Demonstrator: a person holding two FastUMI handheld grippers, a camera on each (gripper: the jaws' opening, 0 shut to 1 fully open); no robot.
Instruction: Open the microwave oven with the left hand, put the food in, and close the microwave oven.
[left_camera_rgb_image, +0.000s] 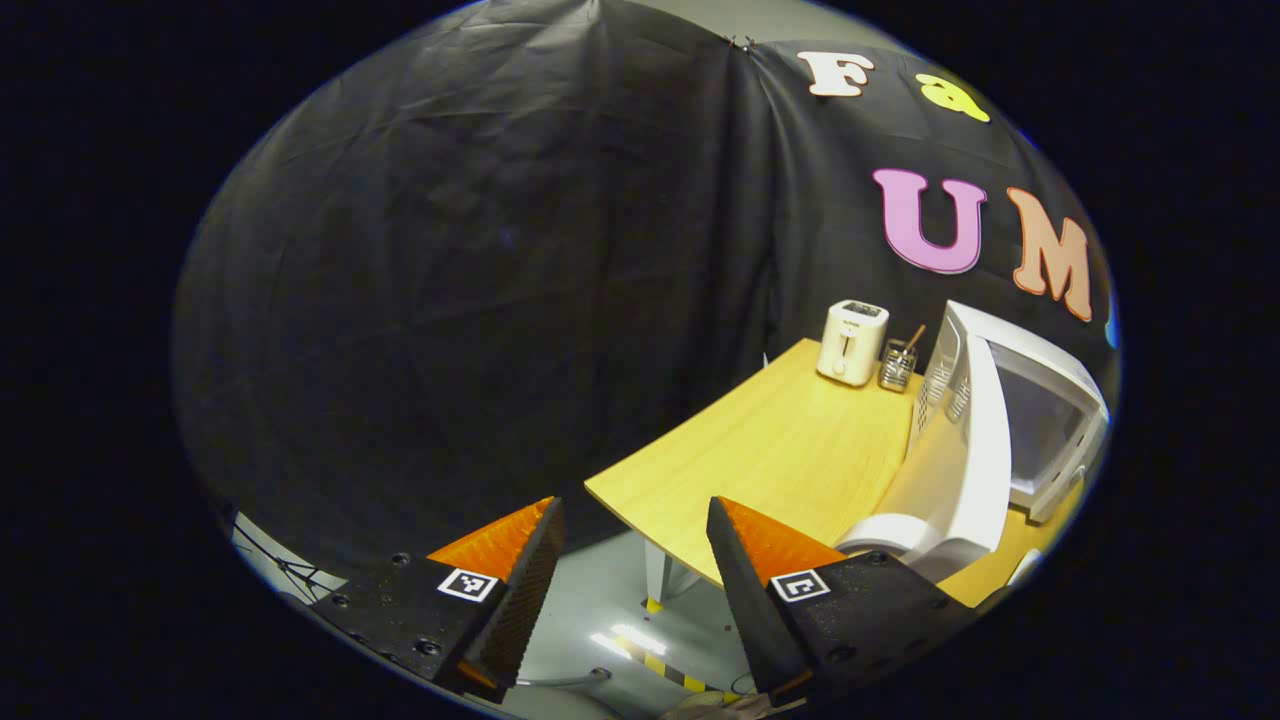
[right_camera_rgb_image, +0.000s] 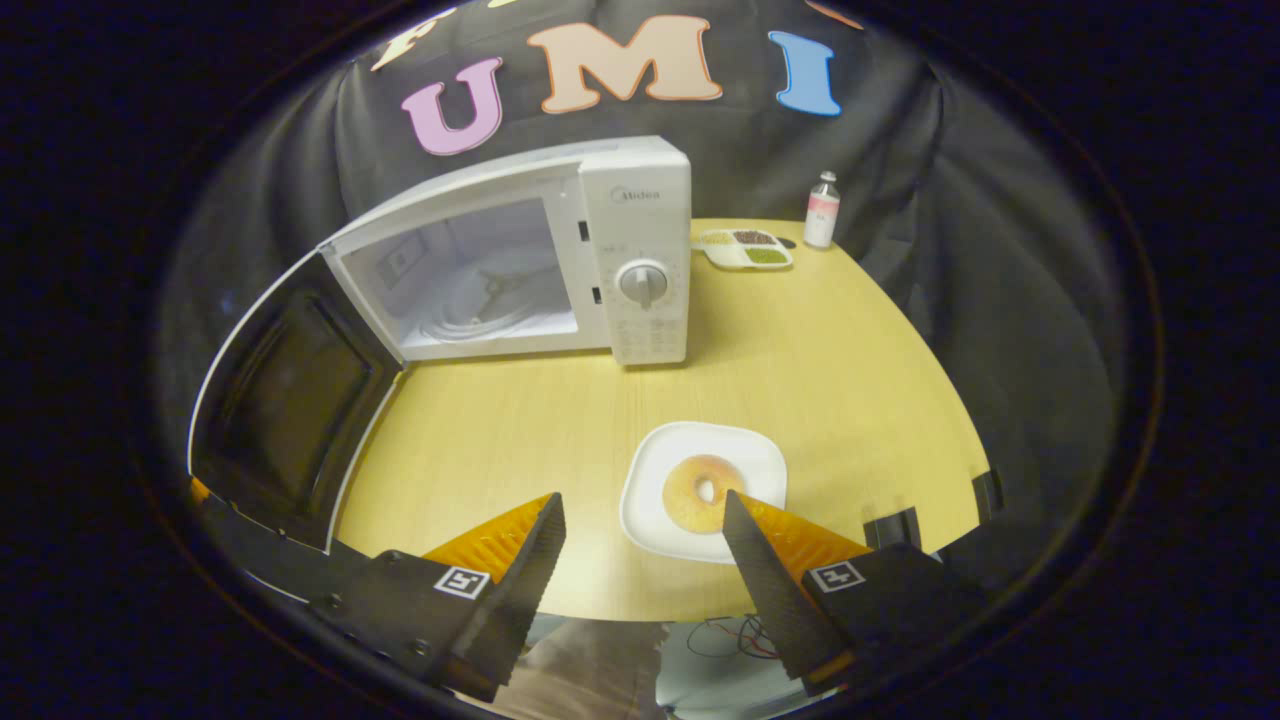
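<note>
A yellow wooden table (right_camera_rgb_image: 850, 370) is set inside a black-walled booth. The microwave (right_camera_rgb_image: 640, 250) door (right_camera_rgb_image: 290, 420) is swung wide, so food can go in. The donut (right_camera_rgb_image: 703, 492) lies on its white plate (right_camera_rgb_image: 650, 500) near the table's front edge, just ahead of the right gripper (right_camera_rgb_image: 640, 520), which is held wide and empty, likely to pick it up. The left gripper (left_camera_rgb_image: 635, 525) is held wide and empty too, off the table's side.

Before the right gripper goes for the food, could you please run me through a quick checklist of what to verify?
1. Microwave door swung wide open: ok.
2. Microwave cavity free, just the turntable inside: ok.
3. Doughnut sits on the white plate, near the table's front edge: ok.
4. Right gripper open, holding nothing: ok.
5. Left gripper open, off the table's corner, away from the door: ok.
6. Whether the open fingers span the plate: cannot tell.
</note>
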